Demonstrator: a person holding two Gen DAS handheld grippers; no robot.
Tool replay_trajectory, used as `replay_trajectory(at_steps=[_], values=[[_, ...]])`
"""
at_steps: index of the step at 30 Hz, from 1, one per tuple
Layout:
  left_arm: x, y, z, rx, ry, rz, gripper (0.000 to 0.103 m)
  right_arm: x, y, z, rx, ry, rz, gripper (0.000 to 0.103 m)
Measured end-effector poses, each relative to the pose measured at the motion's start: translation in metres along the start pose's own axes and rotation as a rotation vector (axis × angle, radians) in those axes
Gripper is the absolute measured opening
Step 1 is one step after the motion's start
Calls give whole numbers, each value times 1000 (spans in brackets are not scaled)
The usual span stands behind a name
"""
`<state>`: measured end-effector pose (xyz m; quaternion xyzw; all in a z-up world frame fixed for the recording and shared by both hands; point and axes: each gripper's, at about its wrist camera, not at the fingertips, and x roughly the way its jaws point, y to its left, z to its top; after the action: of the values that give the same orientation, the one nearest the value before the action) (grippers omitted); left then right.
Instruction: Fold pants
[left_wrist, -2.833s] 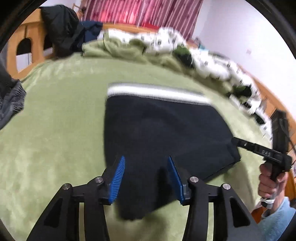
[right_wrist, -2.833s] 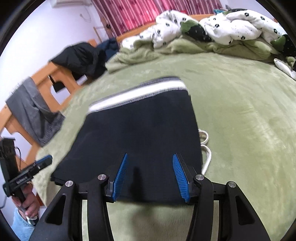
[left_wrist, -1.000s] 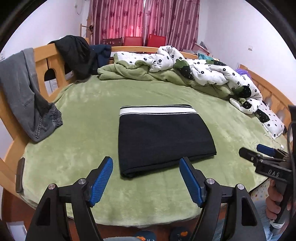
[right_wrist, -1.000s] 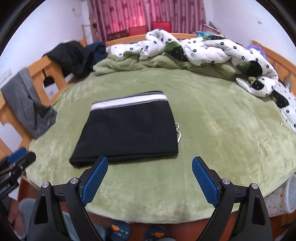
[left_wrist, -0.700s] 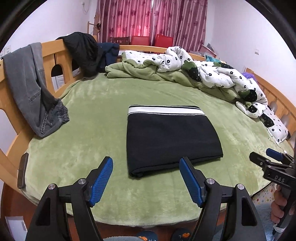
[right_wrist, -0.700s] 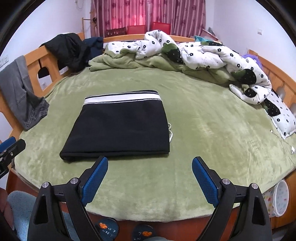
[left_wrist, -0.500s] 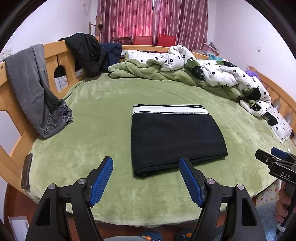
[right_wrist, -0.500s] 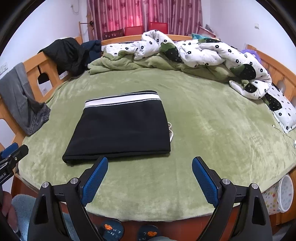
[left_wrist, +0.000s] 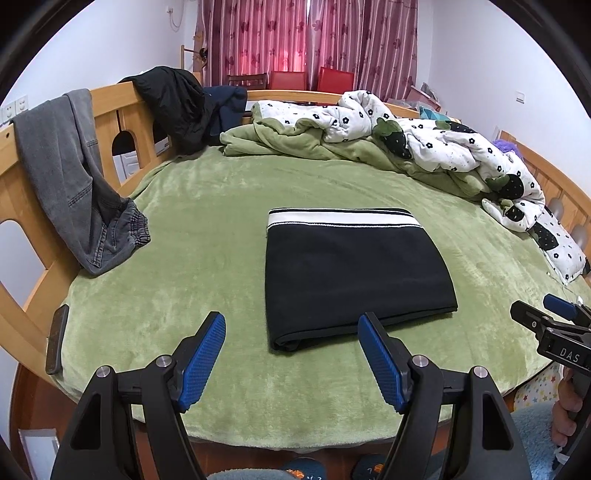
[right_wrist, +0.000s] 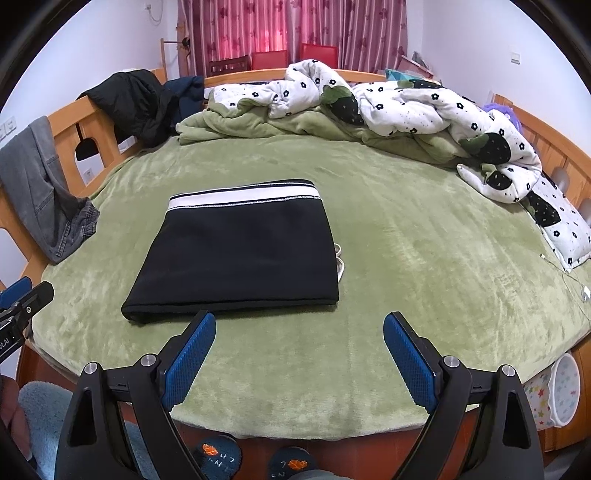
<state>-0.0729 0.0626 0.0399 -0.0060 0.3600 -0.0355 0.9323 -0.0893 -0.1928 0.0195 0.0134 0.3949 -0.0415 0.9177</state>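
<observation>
well, grey jeans (left_wrist: 70, 177) draped over the wooden bed rail (left_wrist: 110, 96) at left, lower hem bunched on the green blanket (left_wrist: 207, 236). a dark flat thing (left_wrist: 57, 339) at the blanket's left edge shows only in the left view, too small to identify. black pants (left_wrist: 351, 273) lie folded mid-bed, white waistband on the far side; only the right view shows a white cord (right_wrist: 339, 260) peeking from their right edge. left gripper (left_wrist: 291, 354) wide, empty. right gripper (right_wrist: 299, 354) wider, empty. patterned tub (right_wrist: 563, 387) at right, cut off, contents unseen.
</observation>
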Motion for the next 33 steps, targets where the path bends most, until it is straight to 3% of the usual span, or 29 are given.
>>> replay_trajectory(at_steps=[33], values=[[-3, -11, -8, 5, -2, 1, 73, 3, -1, 1, -1, 10, 7, 91]])
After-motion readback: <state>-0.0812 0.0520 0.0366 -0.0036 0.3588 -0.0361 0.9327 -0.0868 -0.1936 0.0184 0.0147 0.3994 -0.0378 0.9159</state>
